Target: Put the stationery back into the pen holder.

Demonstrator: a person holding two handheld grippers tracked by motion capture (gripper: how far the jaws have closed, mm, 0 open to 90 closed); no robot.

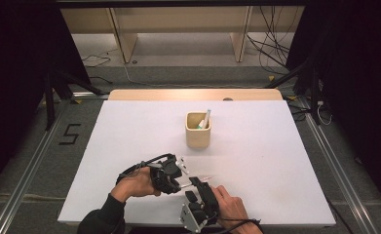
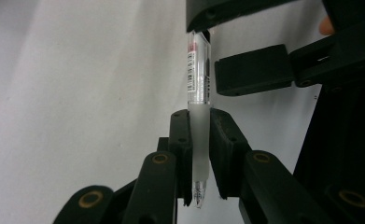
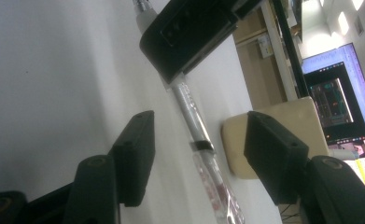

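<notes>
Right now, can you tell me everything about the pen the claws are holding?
The pen is clear plastic with a frosted white grip, a pointed tip and a printed label with red marks. The left claw is shut on its grip section. The right claw stands open around the barrel without touching it. The pen is held near the front of the white table, apart from the beige cup.

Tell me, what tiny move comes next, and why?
Probably close the right gripper on the pen. Its jaws stand open either side of the barrel, while the left gripper already clamps the tip end, so it looks like a handover.
</notes>
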